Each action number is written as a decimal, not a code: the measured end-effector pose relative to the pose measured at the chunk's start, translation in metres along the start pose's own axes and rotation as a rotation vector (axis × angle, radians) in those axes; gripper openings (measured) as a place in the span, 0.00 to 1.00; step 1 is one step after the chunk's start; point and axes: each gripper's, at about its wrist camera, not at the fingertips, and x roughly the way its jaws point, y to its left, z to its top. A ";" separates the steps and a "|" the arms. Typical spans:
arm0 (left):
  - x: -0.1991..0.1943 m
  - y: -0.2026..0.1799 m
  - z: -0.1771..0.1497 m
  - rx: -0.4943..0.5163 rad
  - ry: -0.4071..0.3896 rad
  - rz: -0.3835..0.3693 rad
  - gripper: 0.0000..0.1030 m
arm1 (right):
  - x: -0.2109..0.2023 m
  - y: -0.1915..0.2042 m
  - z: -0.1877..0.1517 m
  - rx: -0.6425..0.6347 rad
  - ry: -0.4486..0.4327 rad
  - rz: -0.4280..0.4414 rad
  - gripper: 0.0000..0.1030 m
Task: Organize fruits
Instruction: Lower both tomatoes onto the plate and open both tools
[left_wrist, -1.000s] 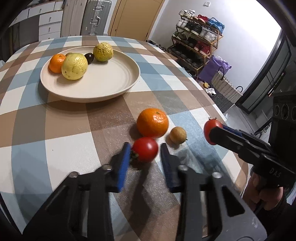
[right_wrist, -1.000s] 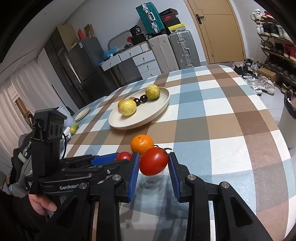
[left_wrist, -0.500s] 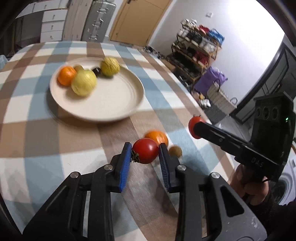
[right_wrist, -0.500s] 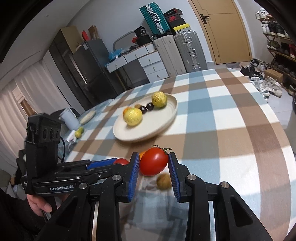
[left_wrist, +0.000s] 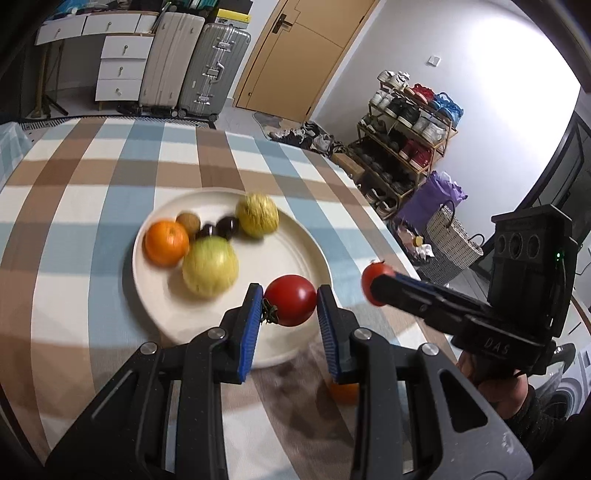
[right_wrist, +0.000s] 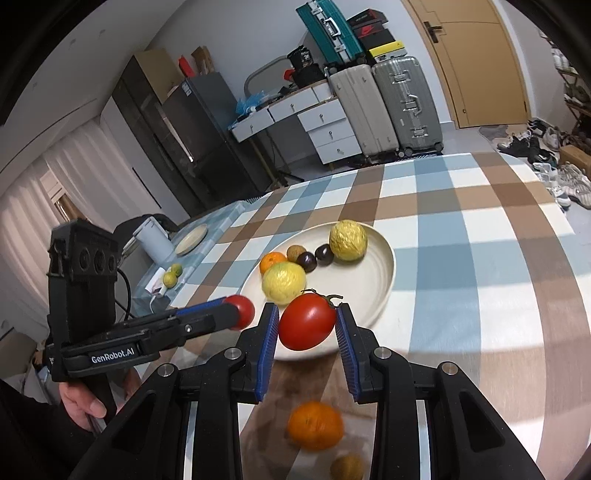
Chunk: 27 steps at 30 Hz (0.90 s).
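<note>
Two tongs each pinching tomato over plate; orange below.

Silver suitcases stand beside a wooden door, shoe rack nearby.

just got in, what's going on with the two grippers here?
A person is sorting fruit onto the plate. Each handheld gripper is shut on a tomato: the left gripper on the round tomato, the right gripper on the oval tomato, both held over the plate's near edge. An orange and a small brown fruit lie on the table.
</note>
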 end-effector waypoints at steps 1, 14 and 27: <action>0.006 0.002 0.008 -0.001 0.000 -0.001 0.26 | 0.004 -0.002 0.004 0.000 0.007 0.000 0.31; 0.079 0.019 0.048 -0.005 0.058 0.031 0.26 | 0.073 -0.029 0.039 -0.011 0.124 -0.017 0.31; 0.101 0.030 0.055 -0.021 0.087 0.048 0.27 | 0.104 -0.038 0.046 -0.006 0.167 -0.035 0.34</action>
